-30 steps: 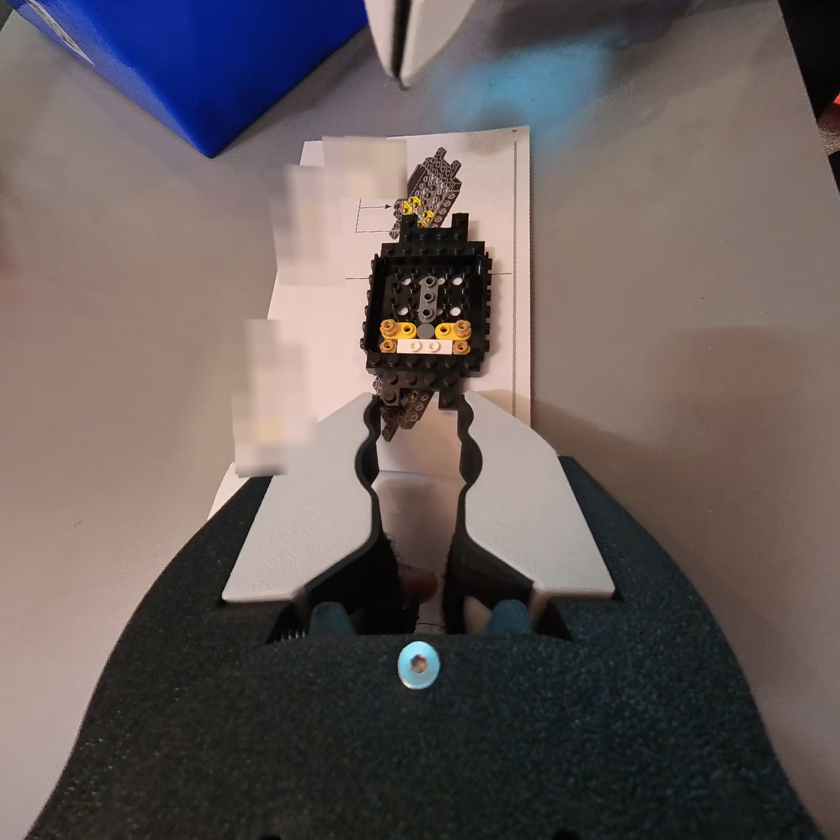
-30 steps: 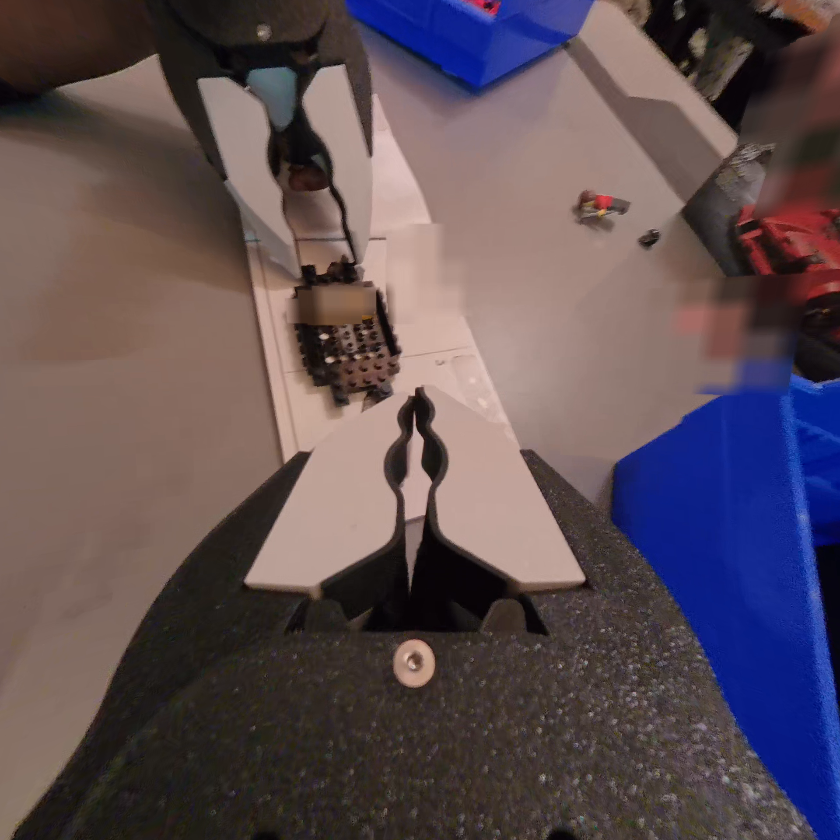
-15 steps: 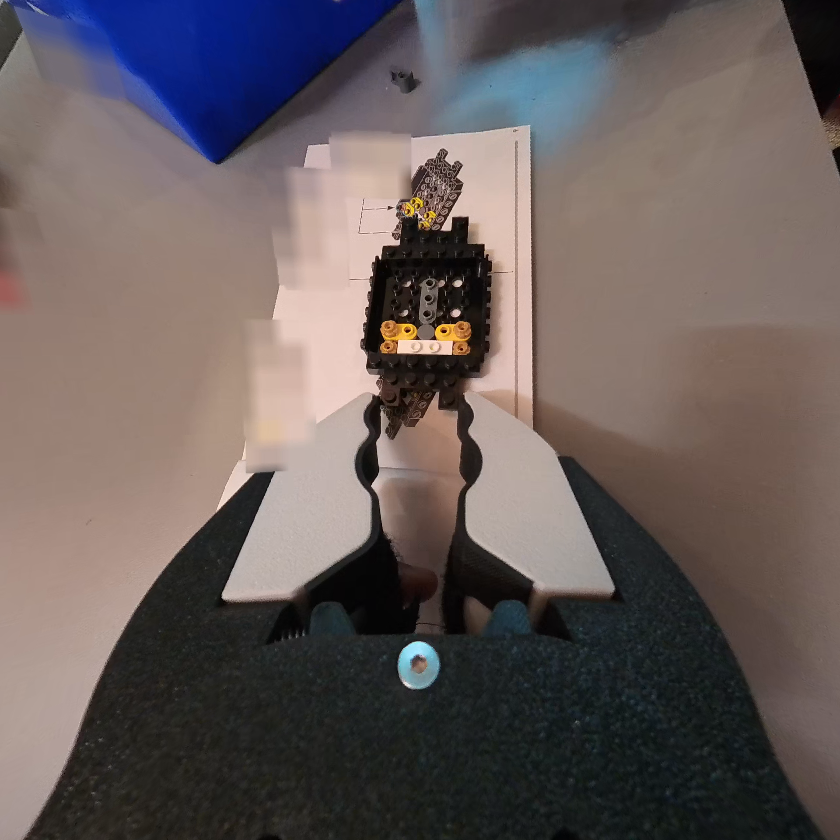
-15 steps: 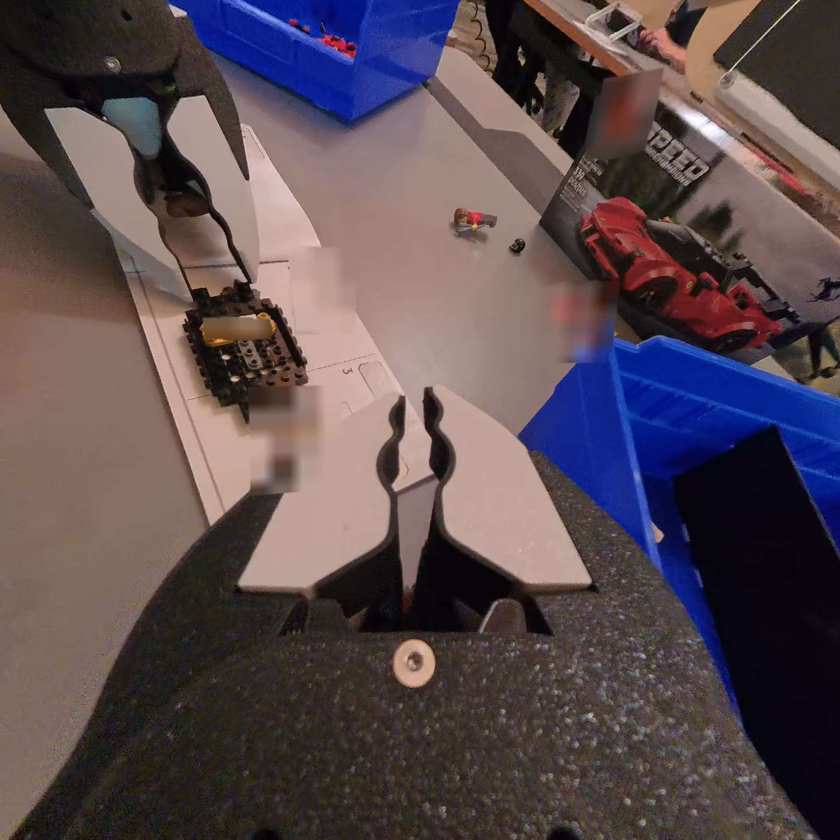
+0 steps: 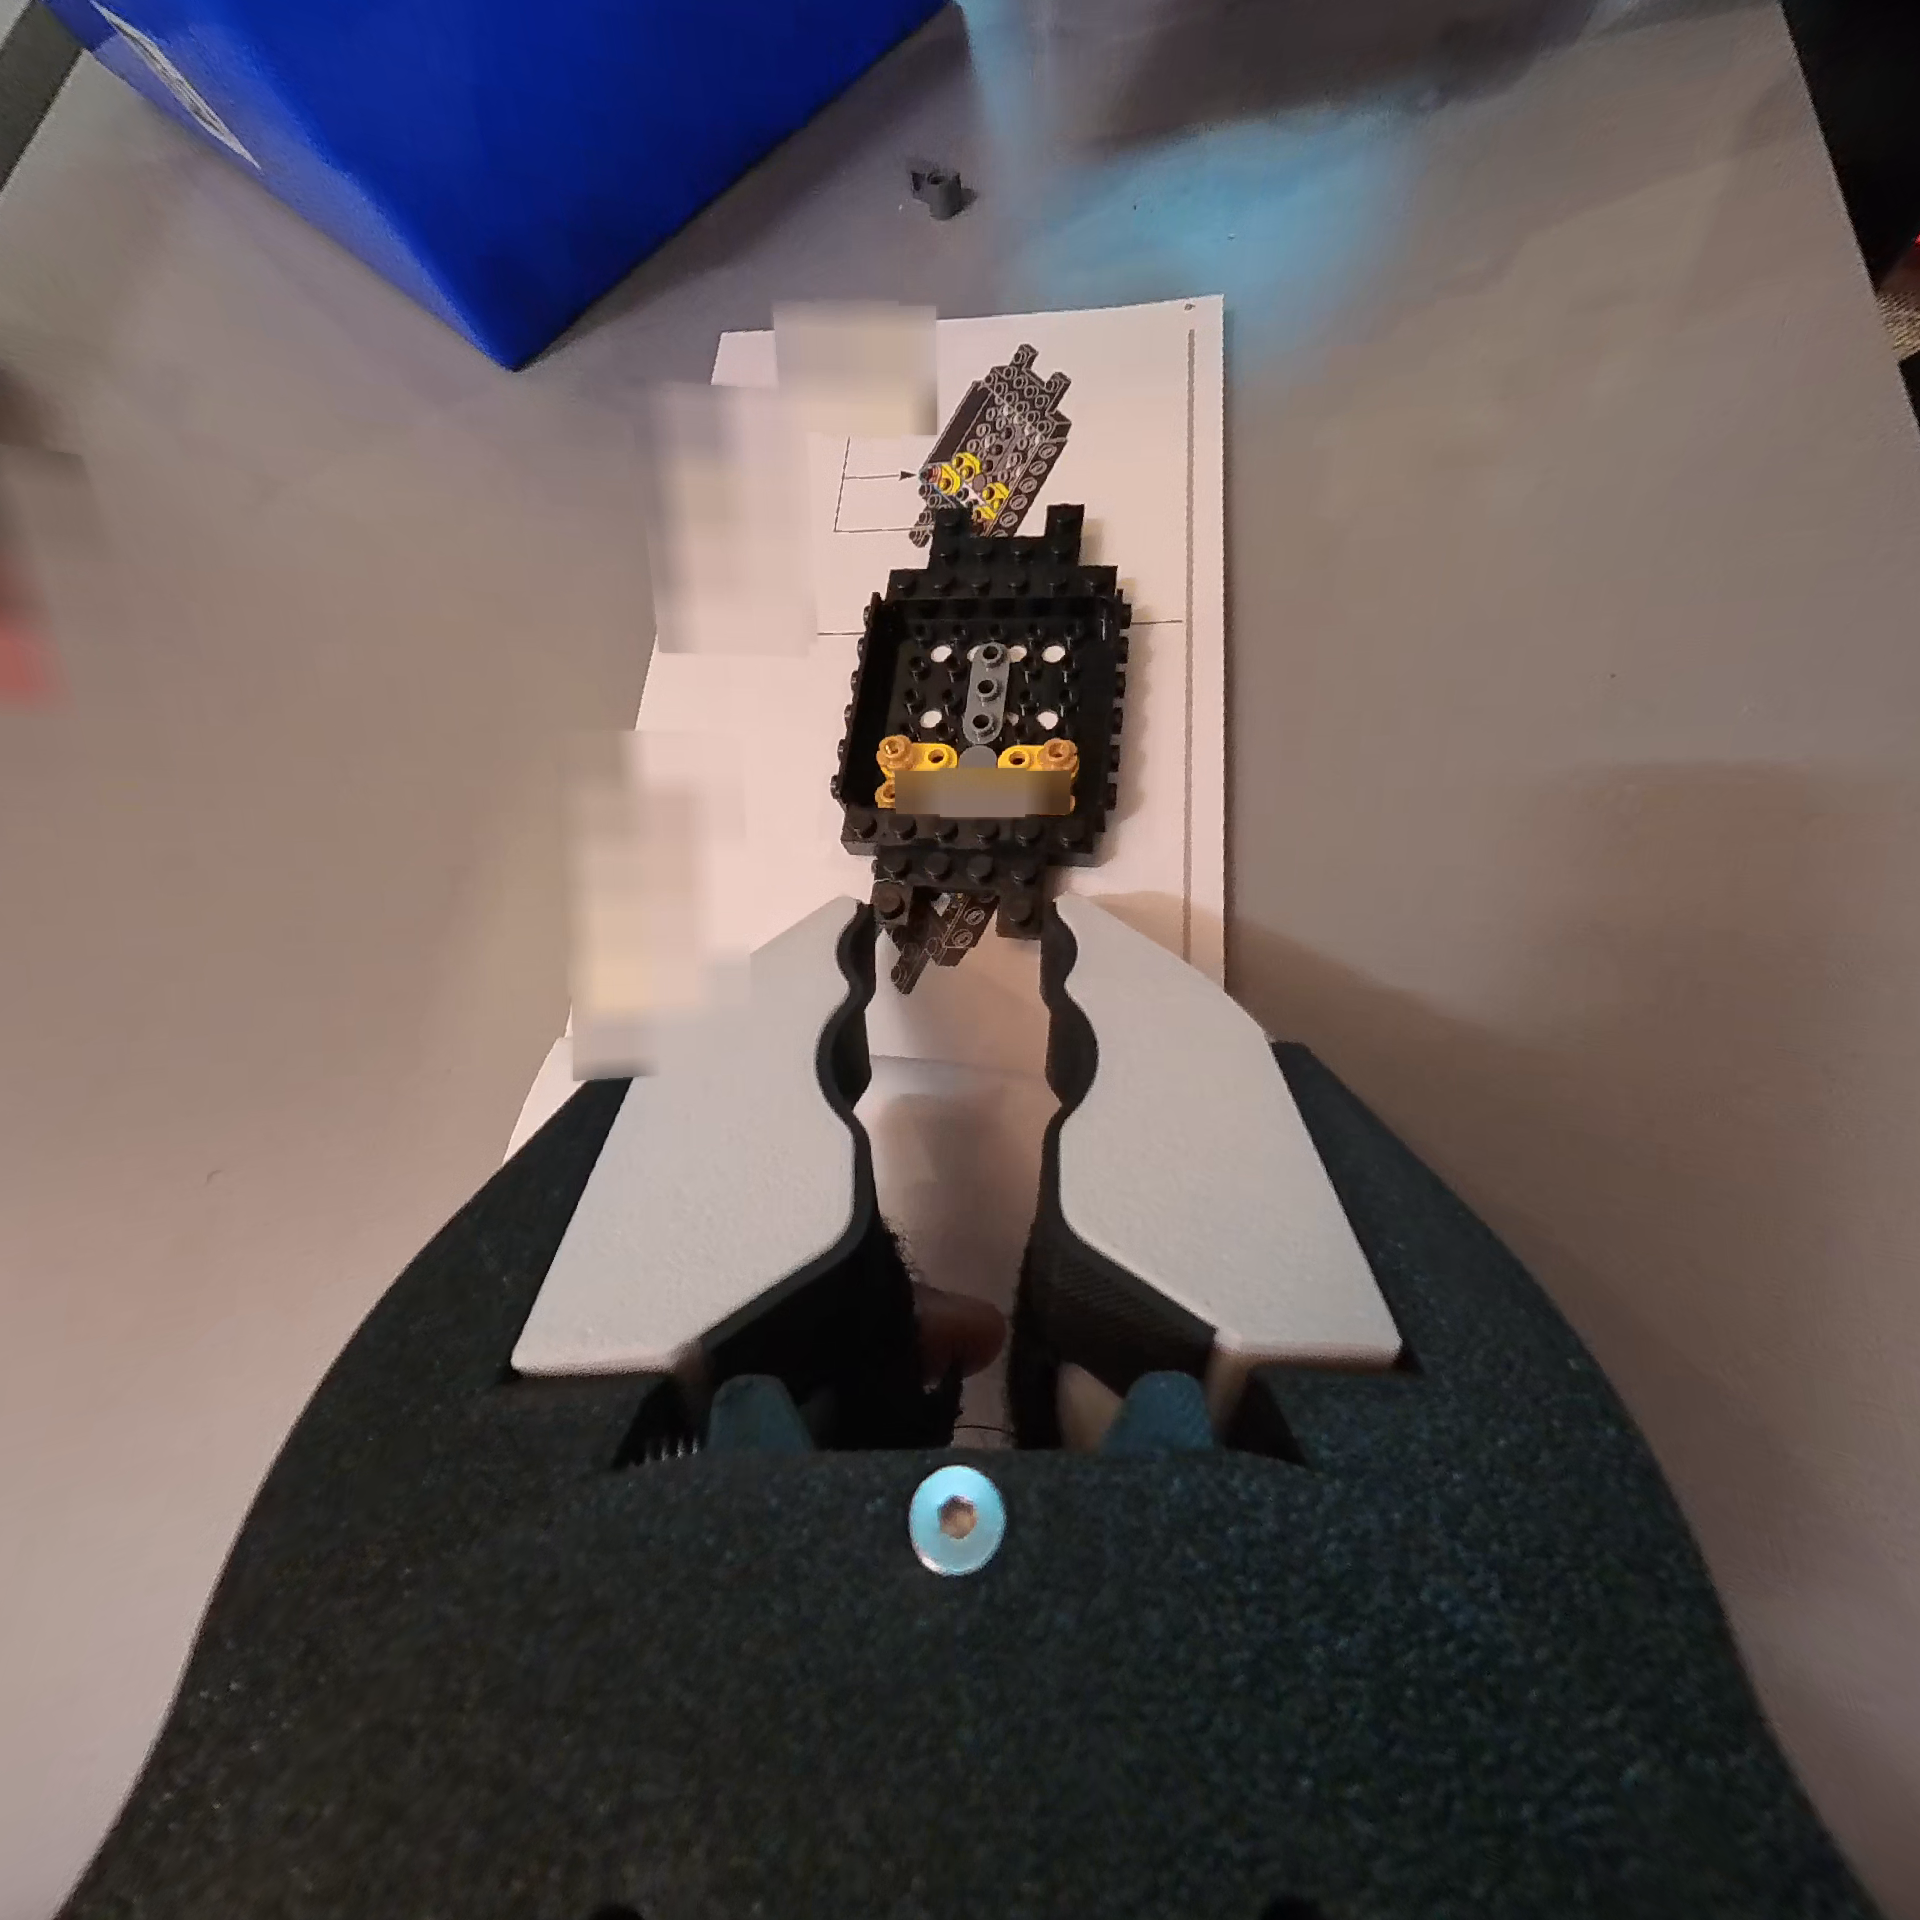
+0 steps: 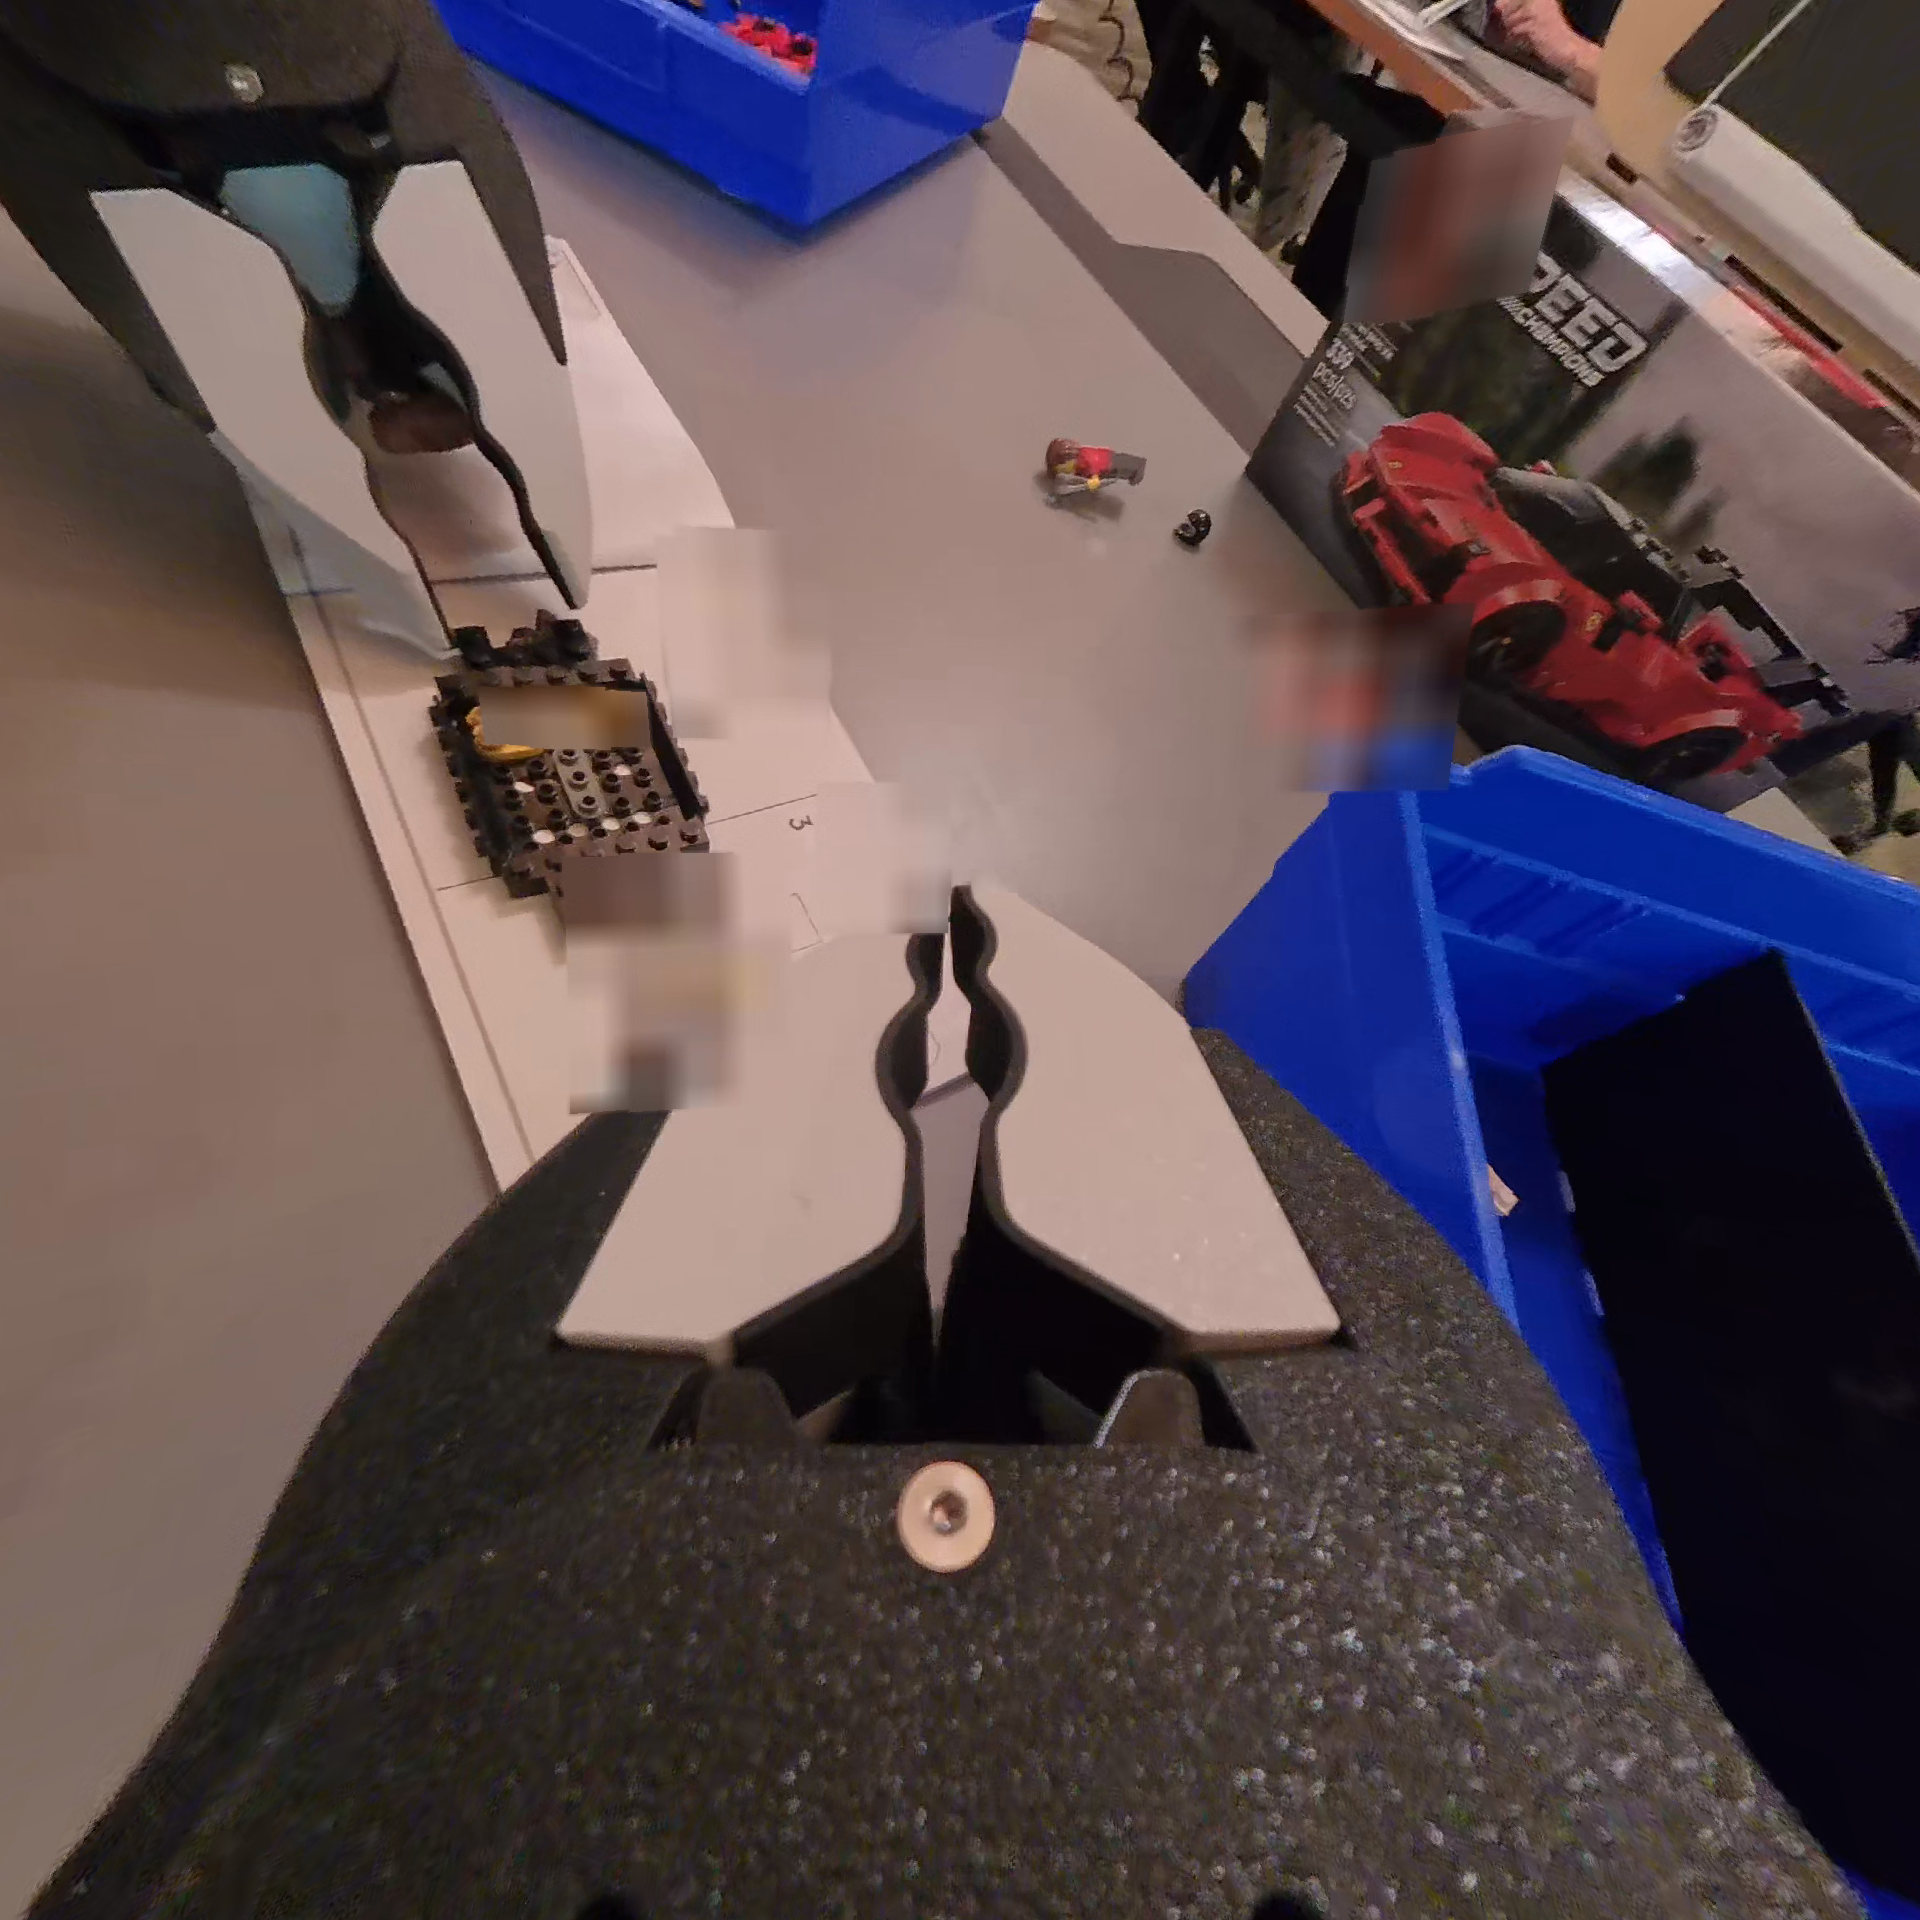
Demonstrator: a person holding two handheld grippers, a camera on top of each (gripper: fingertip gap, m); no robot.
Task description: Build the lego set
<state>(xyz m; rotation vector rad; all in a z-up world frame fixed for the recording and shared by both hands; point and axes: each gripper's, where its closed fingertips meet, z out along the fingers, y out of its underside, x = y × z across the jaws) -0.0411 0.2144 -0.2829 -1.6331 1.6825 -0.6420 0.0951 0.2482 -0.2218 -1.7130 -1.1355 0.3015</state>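
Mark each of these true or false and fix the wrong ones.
1. The black brick assembly lies on a white instruction sheet. True.
2. The left gripper has its jaws fully shut. False: they stand apart at the assembly's near end.
3. A blue bin stands right of the right gripper. True.
4. The small figure stands inside the assembly. False: it lies on the grey table.

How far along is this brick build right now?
Done: a black brick tray with yellow and grey pieces sits on the instruction sheet. In hand: the left gripper clamps its near end. Left: the right gripper carries nothing.
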